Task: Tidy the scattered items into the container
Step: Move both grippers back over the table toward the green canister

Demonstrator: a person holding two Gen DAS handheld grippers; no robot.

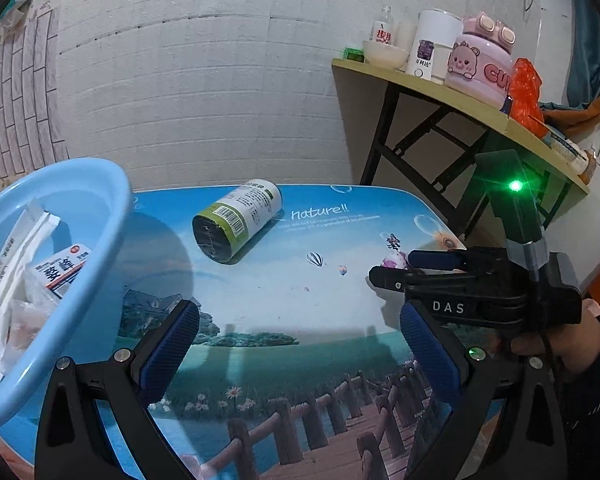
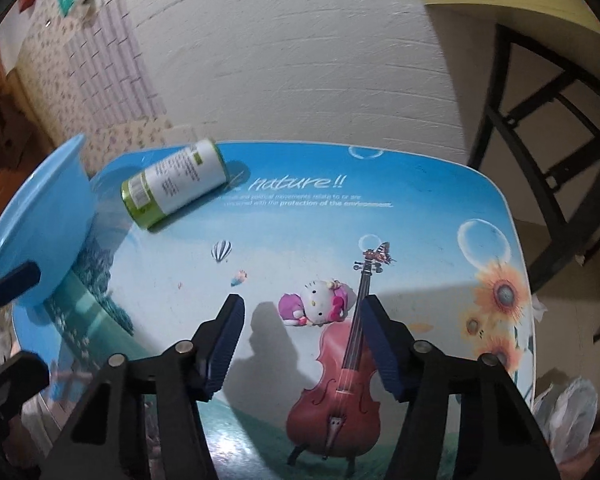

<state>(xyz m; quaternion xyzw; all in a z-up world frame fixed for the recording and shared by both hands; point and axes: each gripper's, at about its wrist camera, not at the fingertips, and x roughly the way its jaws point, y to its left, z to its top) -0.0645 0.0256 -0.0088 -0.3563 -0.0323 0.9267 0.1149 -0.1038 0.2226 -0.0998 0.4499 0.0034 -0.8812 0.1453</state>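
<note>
A light blue basin (image 1: 80, 248) sits at the table's left and holds white packets and a small box (image 1: 66, 270); it also shows in the right wrist view (image 2: 48, 216). A green-and-white roll of bags (image 1: 238, 220) lies on its side near the table's far edge, right of the basin, seen too in the right wrist view (image 2: 174, 184). A small pink Hello Kitty toy (image 2: 316, 304) lies just ahead of my open right gripper (image 2: 302, 314), between its fingertips. My left gripper (image 1: 300, 332) is open and empty over the table, right of the basin. The right gripper also appears at right in the left wrist view (image 1: 432, 268).
The low table (image 2: 380, 184) has a printed sky and violin picture. A taller folding table (image 1: 440, 88) at the back right carries a bowl, a white cup, a pink pot and a red bag. A white wall stands behind. Plastic bags (image 2: 572, 412) lie on the floor at right.
</note>
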